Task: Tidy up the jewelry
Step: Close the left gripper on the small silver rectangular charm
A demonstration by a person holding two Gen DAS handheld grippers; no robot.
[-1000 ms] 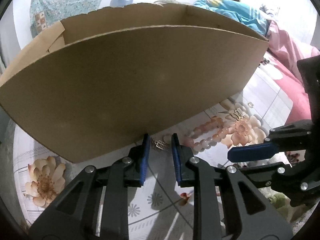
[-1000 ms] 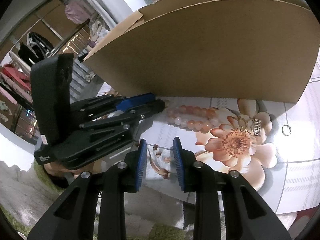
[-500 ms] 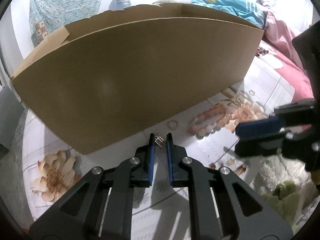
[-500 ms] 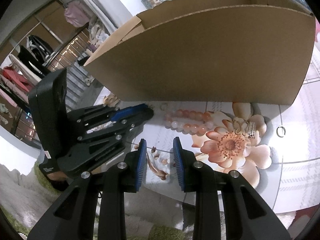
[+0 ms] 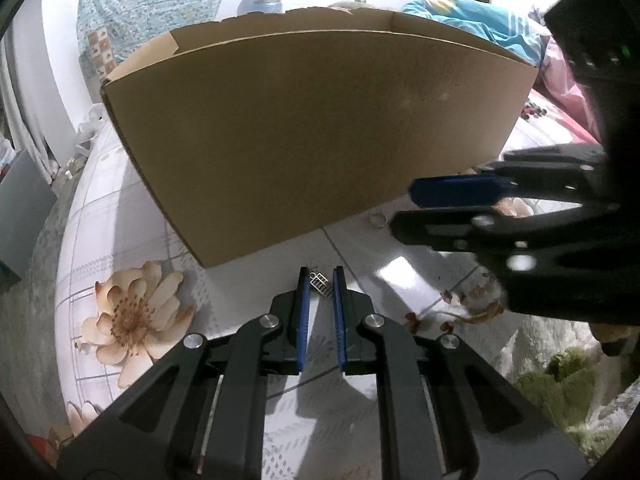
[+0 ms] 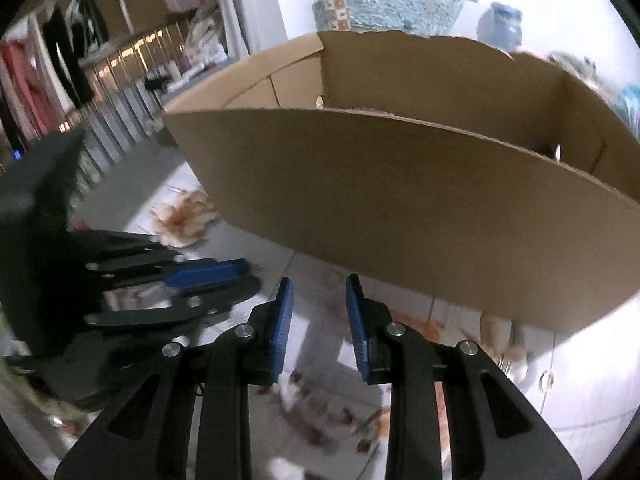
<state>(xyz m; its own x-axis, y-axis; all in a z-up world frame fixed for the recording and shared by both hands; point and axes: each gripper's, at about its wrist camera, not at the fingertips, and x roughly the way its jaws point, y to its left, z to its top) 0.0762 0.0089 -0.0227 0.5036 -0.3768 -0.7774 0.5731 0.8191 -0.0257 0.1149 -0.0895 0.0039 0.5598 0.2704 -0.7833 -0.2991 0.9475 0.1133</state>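
My left gripper [image 5: 319,280] is shut on a small silver charm [image 5: 321,285] and holds it above the floral cloth, in front of the open cardboard box [image 5: 320,120]. A thin ring [image 5: 377,220] lies on the cloth by the box's near wall. My right gripper [image 6: 319,294] is open and empty, raised and tilted toward the box [image 6: 400,208], whose inside partly shows. It also shows in the left wrist view [image 5: 456,192] at right. The left gripper shows in the right wrist view [image 6: 208,274] at left. The pink bead bracelet is hidden.
The white cloth with peach flowers [image 5: 132,320] covers the surface. A green fuzzy rug [image 5: 560,380] lies at lower right. A bed with pink and teal bedding [image 5: 500,28] stands behind. Another small ring [image 6: 546,380] lies on the cloth at right.
My left gripper closed on the silver charm and lifted it back from the box. My right gripper rose and swung left, so the bracelet left its view.
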